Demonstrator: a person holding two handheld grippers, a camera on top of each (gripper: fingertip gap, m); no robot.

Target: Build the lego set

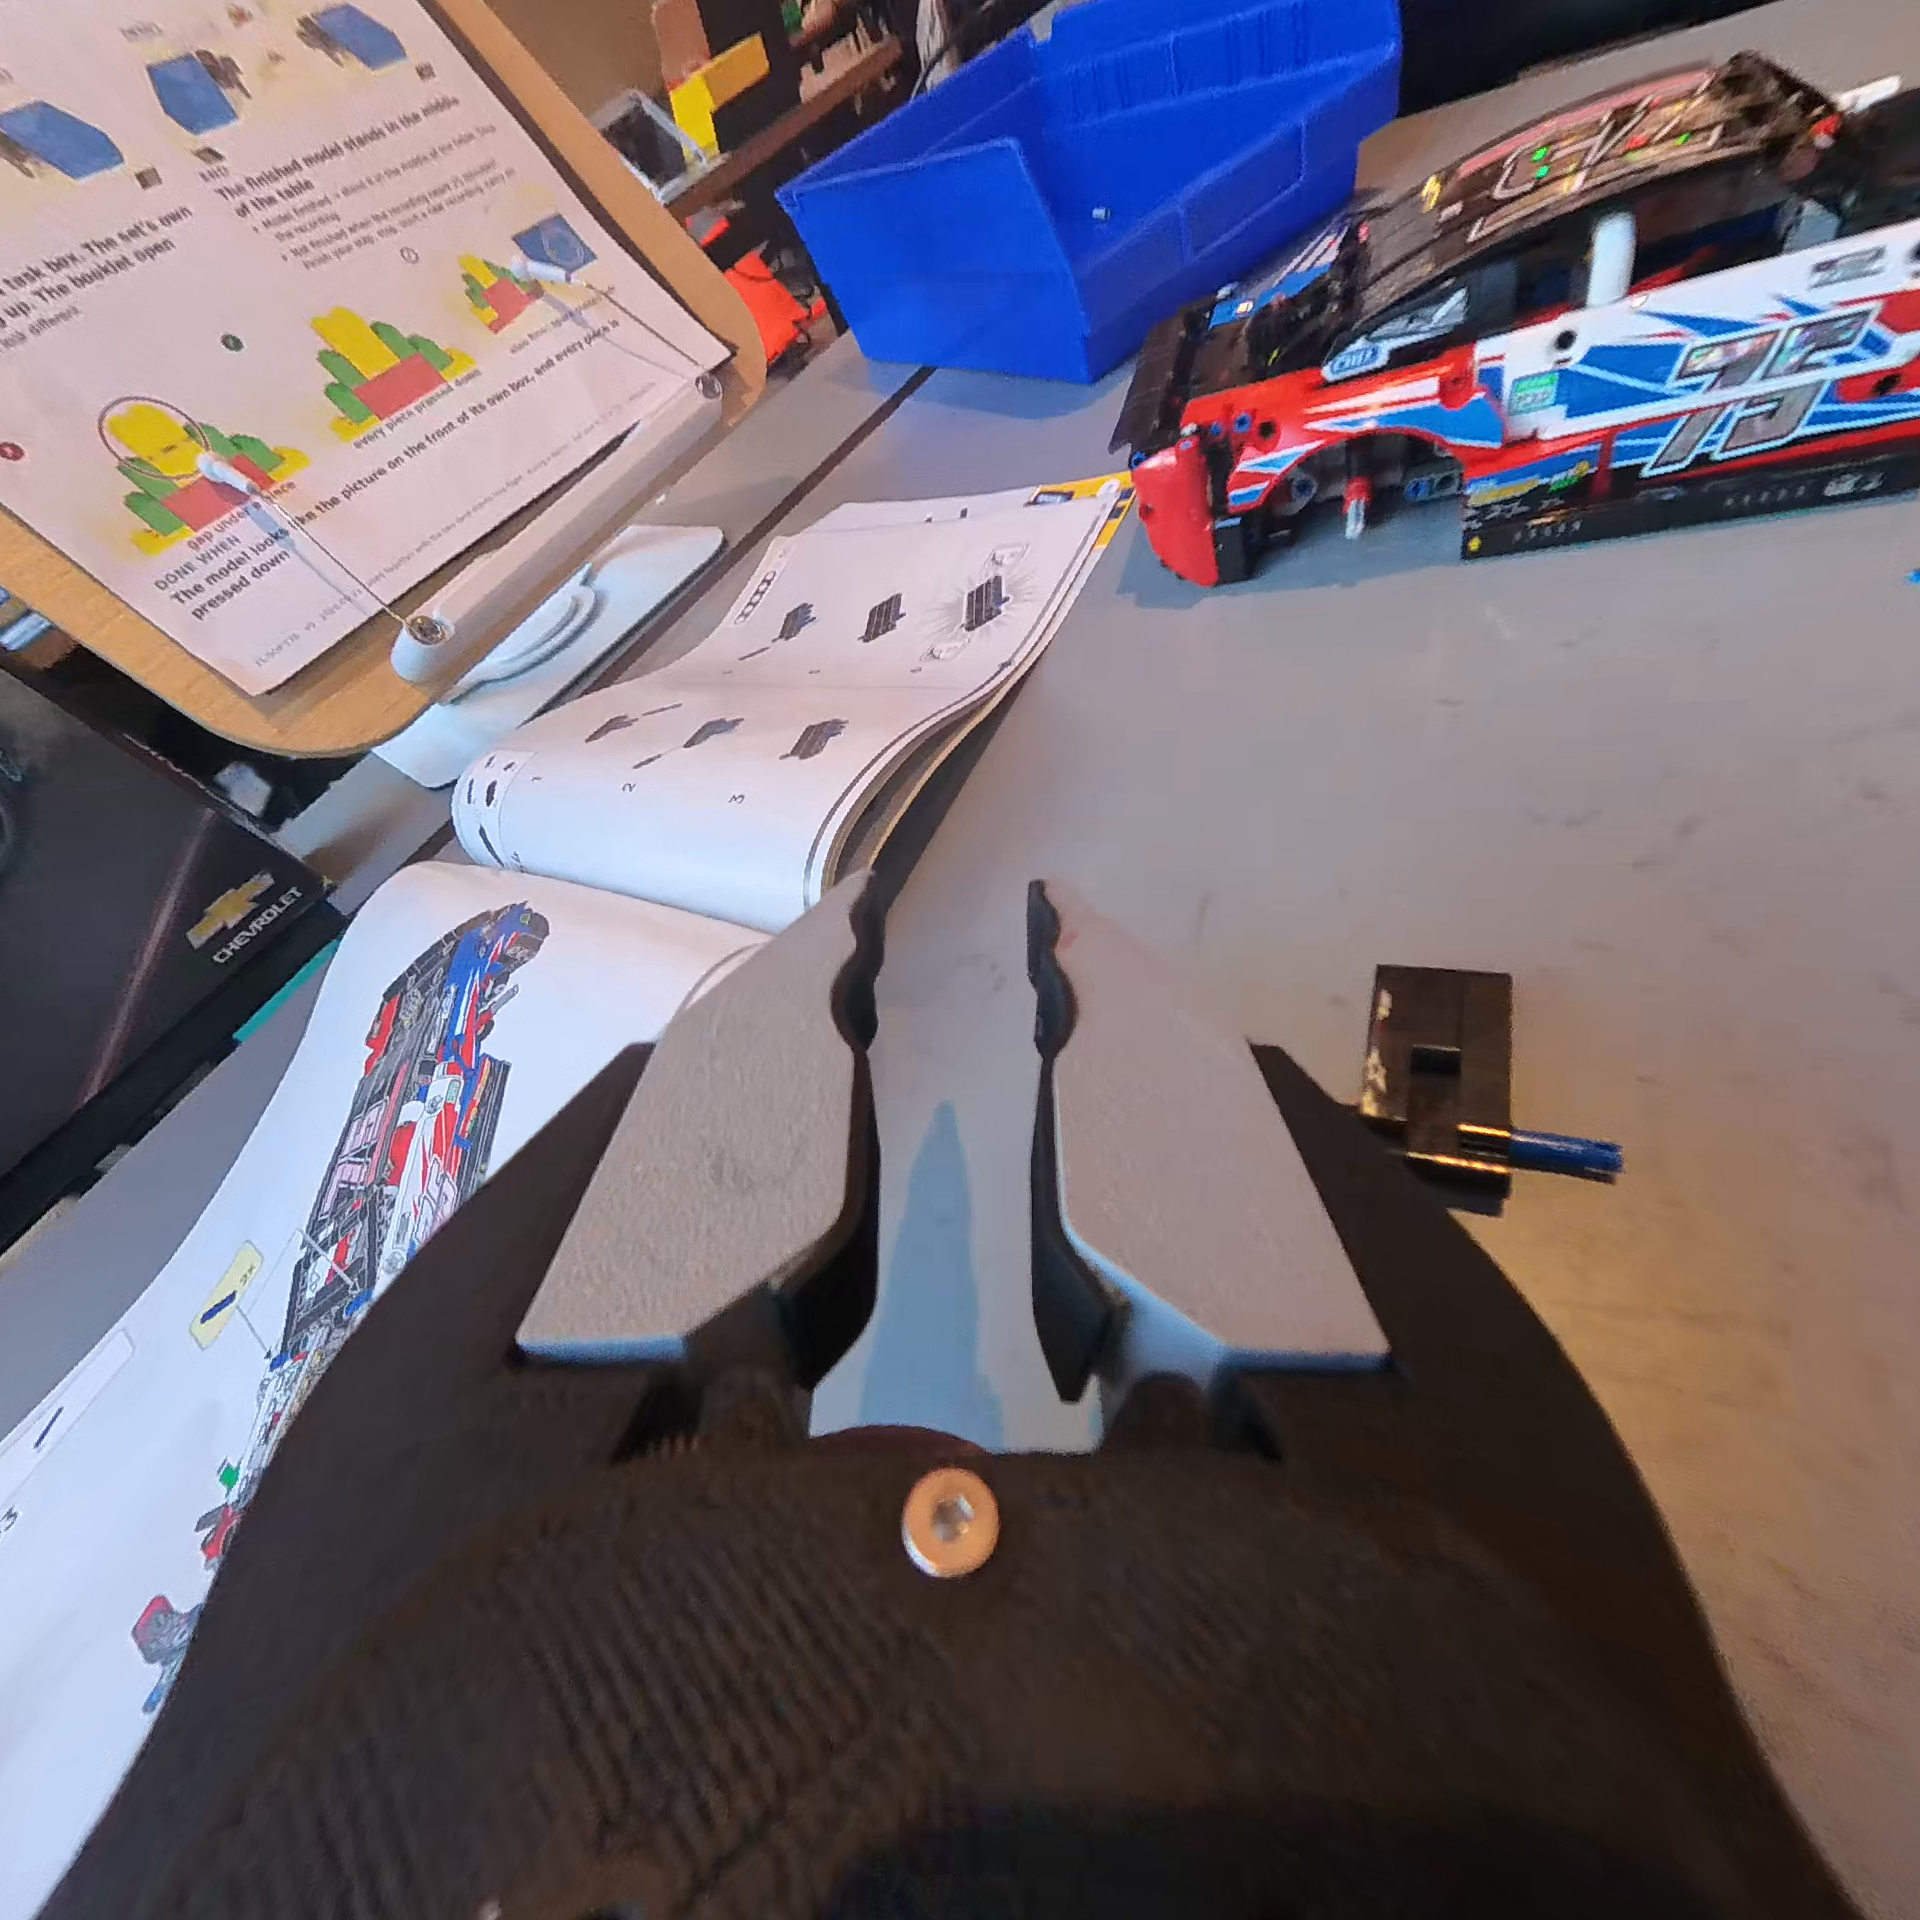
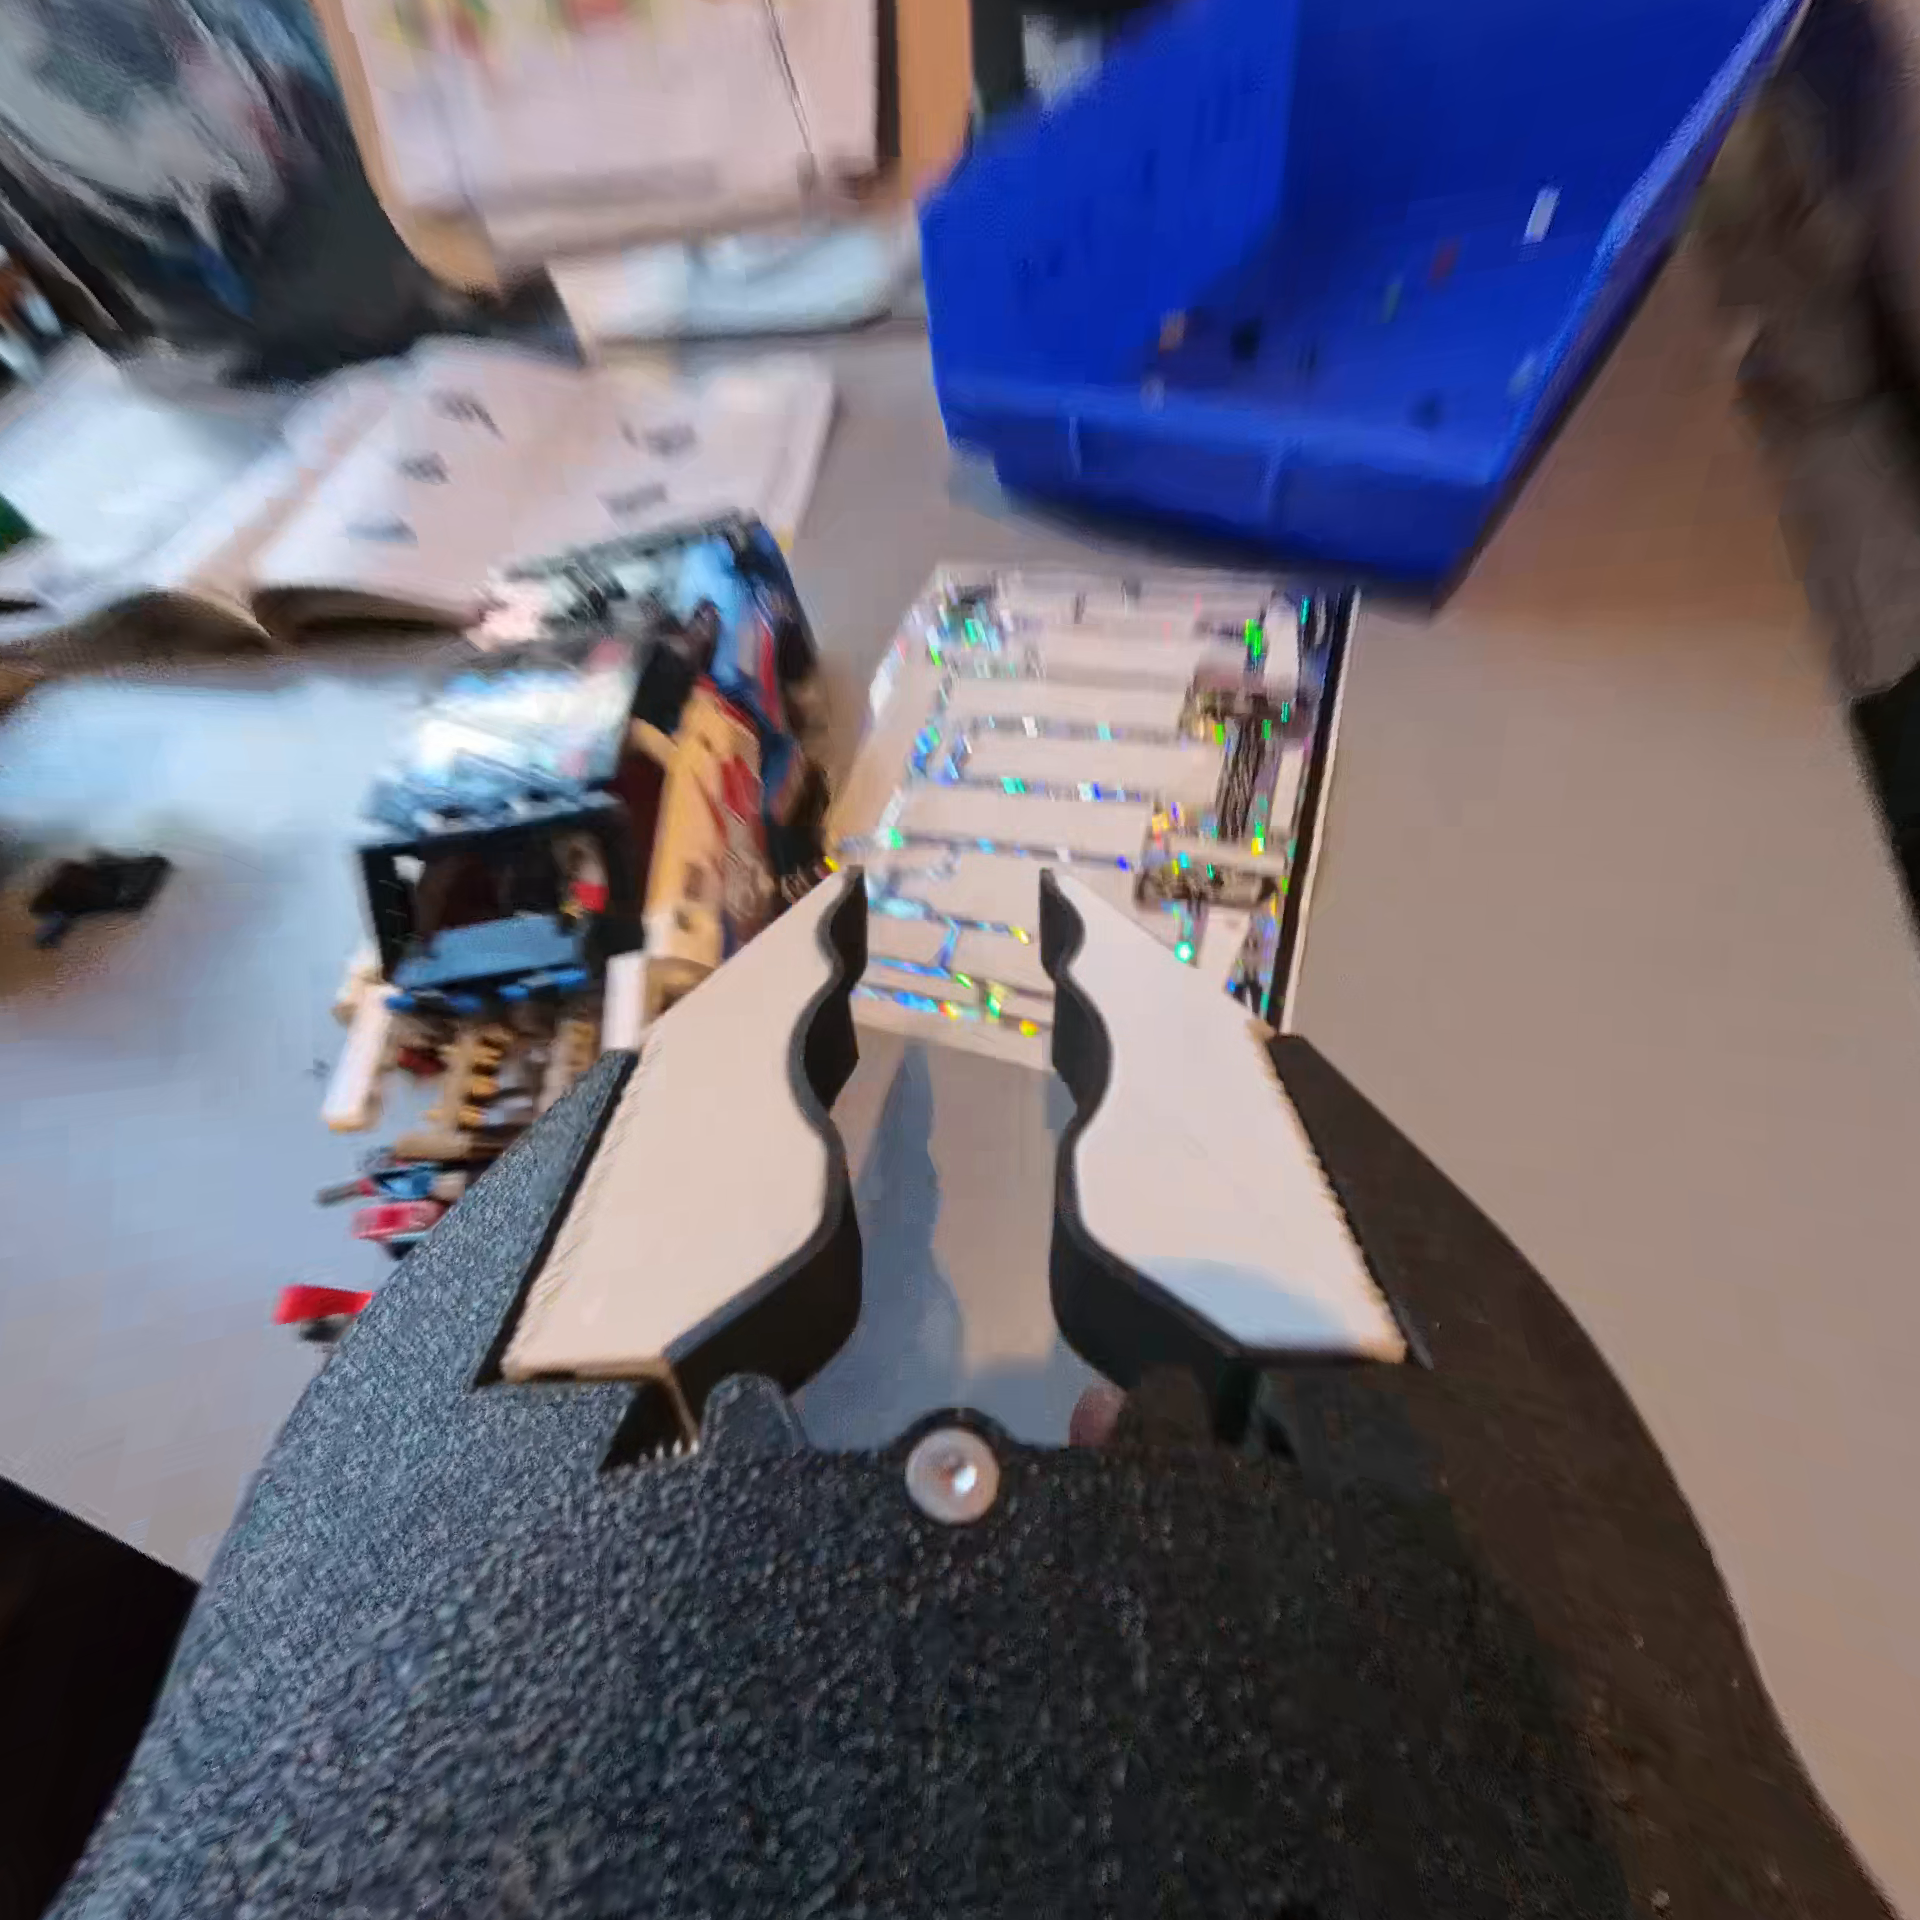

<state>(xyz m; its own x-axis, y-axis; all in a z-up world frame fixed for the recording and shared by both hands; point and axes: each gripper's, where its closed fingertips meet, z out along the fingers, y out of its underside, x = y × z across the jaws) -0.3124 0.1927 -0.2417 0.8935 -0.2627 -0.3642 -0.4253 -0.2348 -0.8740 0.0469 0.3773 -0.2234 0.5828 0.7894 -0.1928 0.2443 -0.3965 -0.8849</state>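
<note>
Both grippers, left (image 1: 951, 914) and right (image 2: 951, 894), jaws parted and empty; the small black brick subassembly with blue pin (image 1: 1449, 1081) probably needs squaring before seating on the red-white-blue race-car model (image 1: 1558, 374).

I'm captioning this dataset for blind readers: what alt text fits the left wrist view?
An open, empty two-finger left gripper hovers over a grey table, beside a small black brick piece with a blue pin. Beyond lie an open white instruction booklet, a red, white and blue brick race car and a blue plastic bin.

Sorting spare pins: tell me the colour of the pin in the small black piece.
Blue pin; left wrist view shows it best.
</note>
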